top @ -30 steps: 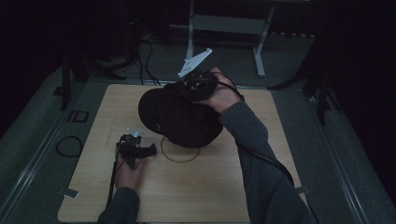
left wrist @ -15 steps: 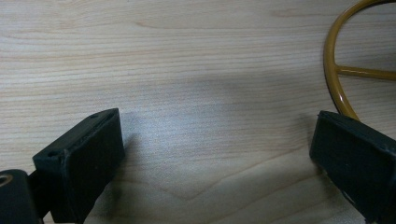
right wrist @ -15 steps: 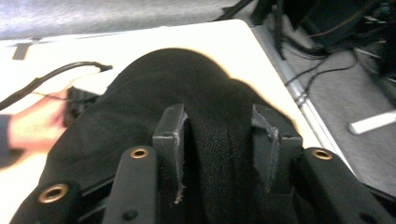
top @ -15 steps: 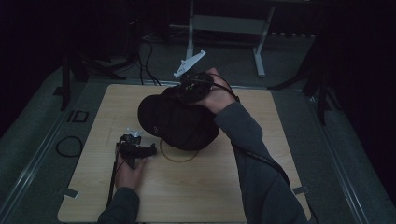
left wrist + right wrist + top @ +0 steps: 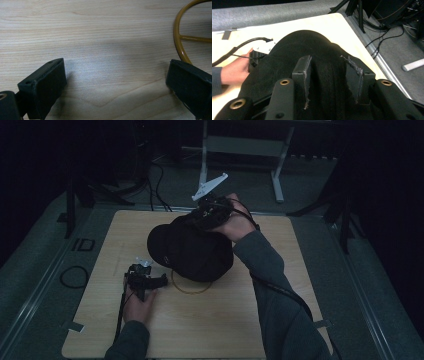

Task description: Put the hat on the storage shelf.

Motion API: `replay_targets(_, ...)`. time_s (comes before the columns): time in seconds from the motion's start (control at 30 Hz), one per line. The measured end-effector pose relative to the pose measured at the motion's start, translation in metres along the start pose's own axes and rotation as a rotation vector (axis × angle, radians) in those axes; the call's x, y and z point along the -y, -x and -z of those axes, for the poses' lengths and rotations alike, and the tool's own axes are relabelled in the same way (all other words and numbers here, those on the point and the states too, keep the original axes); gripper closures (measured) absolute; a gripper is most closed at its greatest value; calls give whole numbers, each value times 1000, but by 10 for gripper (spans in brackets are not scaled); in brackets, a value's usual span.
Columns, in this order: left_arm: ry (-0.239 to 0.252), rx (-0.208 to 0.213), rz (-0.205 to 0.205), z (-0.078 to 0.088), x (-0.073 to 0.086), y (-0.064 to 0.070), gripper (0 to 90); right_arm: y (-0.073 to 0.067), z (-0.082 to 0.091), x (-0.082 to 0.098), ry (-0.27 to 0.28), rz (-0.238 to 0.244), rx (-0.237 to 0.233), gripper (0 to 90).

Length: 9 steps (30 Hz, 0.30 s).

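Black cloth of the cap lies between your right gripper's jaws, a raised fold of it running up the gap; the jaws have just been opening and now stand loose around it, pads apart from the fabric as far as I can see. Beyond their tips the cap's crown swells over the desk. Your left gripper rests with jaws spread wide over bare wood, a yellow ring just past its right jaw.
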<state>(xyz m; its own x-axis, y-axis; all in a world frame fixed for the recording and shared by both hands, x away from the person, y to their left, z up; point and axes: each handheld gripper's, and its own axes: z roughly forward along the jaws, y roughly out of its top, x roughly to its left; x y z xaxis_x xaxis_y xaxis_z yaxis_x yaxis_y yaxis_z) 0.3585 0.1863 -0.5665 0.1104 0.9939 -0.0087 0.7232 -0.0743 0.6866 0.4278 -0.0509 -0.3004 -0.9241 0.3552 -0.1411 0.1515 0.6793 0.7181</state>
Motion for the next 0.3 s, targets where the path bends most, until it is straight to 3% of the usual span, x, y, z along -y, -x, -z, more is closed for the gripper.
replay_targets(0.3, 0, 0, 0, 0, 0, 0, 25, 5, 13, 11, 25, -20, -24, 520)
